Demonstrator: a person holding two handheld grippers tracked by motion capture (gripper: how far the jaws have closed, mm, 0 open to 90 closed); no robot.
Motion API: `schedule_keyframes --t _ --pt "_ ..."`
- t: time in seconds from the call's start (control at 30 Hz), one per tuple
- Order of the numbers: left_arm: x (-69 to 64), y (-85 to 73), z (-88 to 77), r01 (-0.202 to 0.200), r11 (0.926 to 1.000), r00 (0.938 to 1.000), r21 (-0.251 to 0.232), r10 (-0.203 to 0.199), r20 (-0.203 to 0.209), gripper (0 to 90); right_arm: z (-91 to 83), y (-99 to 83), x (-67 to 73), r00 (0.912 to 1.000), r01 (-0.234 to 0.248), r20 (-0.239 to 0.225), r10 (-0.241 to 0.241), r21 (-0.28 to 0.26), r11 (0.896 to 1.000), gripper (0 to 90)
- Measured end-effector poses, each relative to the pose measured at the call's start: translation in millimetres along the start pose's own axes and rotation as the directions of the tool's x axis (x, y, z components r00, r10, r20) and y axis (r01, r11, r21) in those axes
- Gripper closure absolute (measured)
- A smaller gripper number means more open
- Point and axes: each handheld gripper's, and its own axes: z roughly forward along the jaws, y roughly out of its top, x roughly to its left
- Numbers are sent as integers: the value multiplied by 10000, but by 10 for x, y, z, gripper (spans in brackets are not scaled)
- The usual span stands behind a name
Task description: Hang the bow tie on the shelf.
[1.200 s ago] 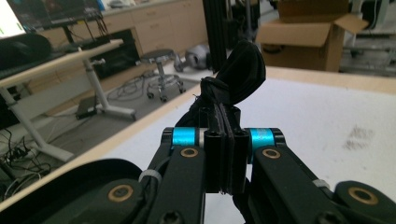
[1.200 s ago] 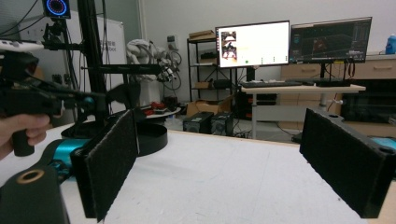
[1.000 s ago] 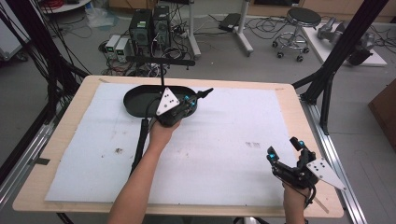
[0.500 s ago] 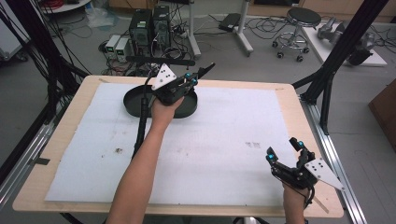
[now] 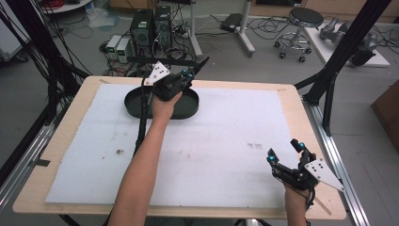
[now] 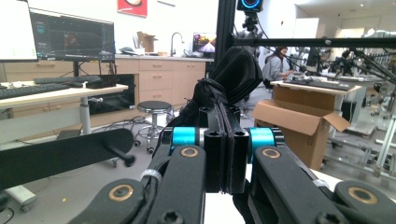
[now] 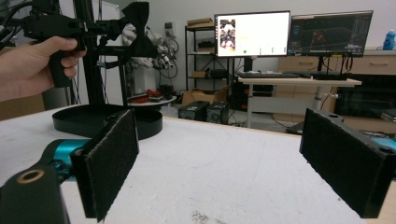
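From above, I see the left gripper (image 5: pixel 188 77) held up over the far edge of the bench (image 5: pixel 61 141), above a black oval tray (image 5: pixel 136 104) that sits on the white sheet (image 5: pixel 226 141) covering the bench top. In this high view a dark pointed shape sticks out past the gripper, but it is too small to tell what it is. The left gripper view makes it clear: the two fingers (image 6: pixel 214 158) are pressed together on a piece of black cloth (image 6: pixel 231 79), which rises bunched and crumpled above the tips. The right gripper view shows the same cloth (image 7: pixel 135 28) from the side, held in the air well above the tray (image 7: pixel 93 122), its ends spreading out like a bow, and the hand (image 7: pixel 32 65) around the gripper handle.

The right gripper (image 5: pixel 286 153) rests low near the front right corner of the bench, well apart from the tray. Its fingers (image 7: pixel 109 163) are spread wide with nothing between them, and their inner faces carry rough dark padding.

The cloth is plain black, soft and folded on itself; I cannot tell its full shape.

I count one cloth, one tray, two grippers and one white sheet. The sheet has a few small dark marks (image 5: pixel 117 151).
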Motion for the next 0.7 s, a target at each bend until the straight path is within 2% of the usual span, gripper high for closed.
schedule_keyframes --t 0.17,0.23,0.3,0.4,0.43,0.57,0.7 --pt "131 -29 0 206 9997 9997 133 -204 -145 883 13 -2 7 10000 24 -26 -24 19 10000 108" --pt "152 -15 5 265 9996 9994 -29 -265 -241 883 21 -6 12 10000 37 -80 -37 51 10000 108" --pt "164 4 10 222 9997 9992 -60 -224 -332 883 26 -7 12 9999 82 -76 -82 59 9999 108" --pt "166 13 12 -84 9999 9972 114 92 -736 882 34 -9 20 9999 96 -116 -95 75 9999 108" --pt "167 12 13 -34 10000 9965 80 40 -836 882 35 -9 23 9999 79 -128 -79 61 9999 108" --pt "177 9 46 -7 9999 9958 139 20 -920 882 32 -9 29 9999 69 -151 -68 78 9999 108" --pt "171 32 90 -156 9995 9953 265 180 -951 882 33 -8 30 9999 54 -158 -53 66 10000 108"
